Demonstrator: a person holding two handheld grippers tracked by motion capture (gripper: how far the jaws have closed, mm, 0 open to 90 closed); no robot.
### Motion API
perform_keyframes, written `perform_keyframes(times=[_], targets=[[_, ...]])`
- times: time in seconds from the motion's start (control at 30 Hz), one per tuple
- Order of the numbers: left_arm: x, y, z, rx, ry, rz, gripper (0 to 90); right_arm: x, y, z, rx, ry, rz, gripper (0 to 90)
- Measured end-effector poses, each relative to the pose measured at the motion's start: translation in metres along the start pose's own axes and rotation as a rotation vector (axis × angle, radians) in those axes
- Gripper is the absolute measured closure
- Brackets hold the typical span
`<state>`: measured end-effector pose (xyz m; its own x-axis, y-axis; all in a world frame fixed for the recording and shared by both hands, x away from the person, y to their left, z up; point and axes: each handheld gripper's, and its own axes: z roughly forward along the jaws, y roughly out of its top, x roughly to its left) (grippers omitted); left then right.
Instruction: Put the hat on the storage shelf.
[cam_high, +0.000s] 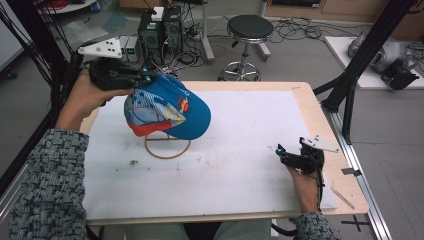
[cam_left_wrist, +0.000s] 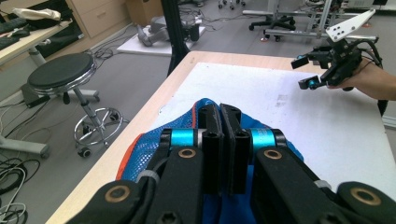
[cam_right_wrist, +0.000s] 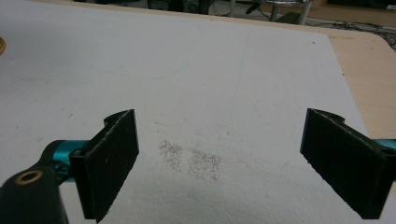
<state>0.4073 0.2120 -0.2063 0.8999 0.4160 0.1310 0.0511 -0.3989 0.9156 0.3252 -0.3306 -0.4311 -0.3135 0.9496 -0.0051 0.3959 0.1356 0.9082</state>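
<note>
A blue cap (cam_high: 170, 110) with a red brim edge and printed pictures hangs over a wooden ring base (cam_high: 167, 146) at the left middle of the table. My left gripper (cam_high: 147, 75) comes from the far left, and its jaws are shut on the cap's rear edge. In the left gripper view the jaws (cam_left_wrist: 220, 112) press together with blue mesh fabric (cam_left_wrist: 140, 158) bunched under them. The cap hides whatever rises from the ring. My right gripper (cam_high: 280, 151) rests low at the table's right side, open, with only bare mat between its jaws (cam_right_wrist: 219, 154).
A white foam mat (cam_high: 240, 150) covers most of the wooden table (cam_high: 305, 100). Behind the table stand a black stool (cam_high: 249, 30) and computer cases (cam_high: 160, 30) with cables. Black frame posts (cam_high: 350, 85) rise at the right.
</note>
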Motion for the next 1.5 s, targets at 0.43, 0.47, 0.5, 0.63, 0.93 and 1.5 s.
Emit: perform_keyframes(times=[0.43, 0.47, 0.5, 0.63, 0.93, 1.5], targets=[[0.006, -0.008, 0.015, 0.002, 0.030, 0.019, 87.0, 0.000, -0.001, 0.000, 0.012, 0.004, 0.014, 10.5], [0.007, -0.008, 0.016, 0.003, 0.030, 0.017, 87.0, -0.001, -0.001, 0.000, 0.012, 0.004, 0.015, 10.5], [0.007, -0.008, 0.016, 0.003, 0.030, 0.017, 87.0, -0.001, -0.001, 0.000, 0.012, 0.004, 0.015, 10.5], [0.009, -0.011, 0.020, 0.011, 0.025, 0.014, 87.1, -0.001, -0.001, 0.001, 0.012, 0.005, 0.014, 10.5], [0.009, -0.012, 0.027, 0.015, 0.028, 0.017, 87.0, -0.001, -0.001, 0.001, 0.015, 0.005, 0.015, 10.5], [0.012, -0.012, 0.034, 0.004, 0.021, 0.017, 83.5, -0.001, -0.001, 0.001, 0.016, 0.007, 0.013, 10.5]])
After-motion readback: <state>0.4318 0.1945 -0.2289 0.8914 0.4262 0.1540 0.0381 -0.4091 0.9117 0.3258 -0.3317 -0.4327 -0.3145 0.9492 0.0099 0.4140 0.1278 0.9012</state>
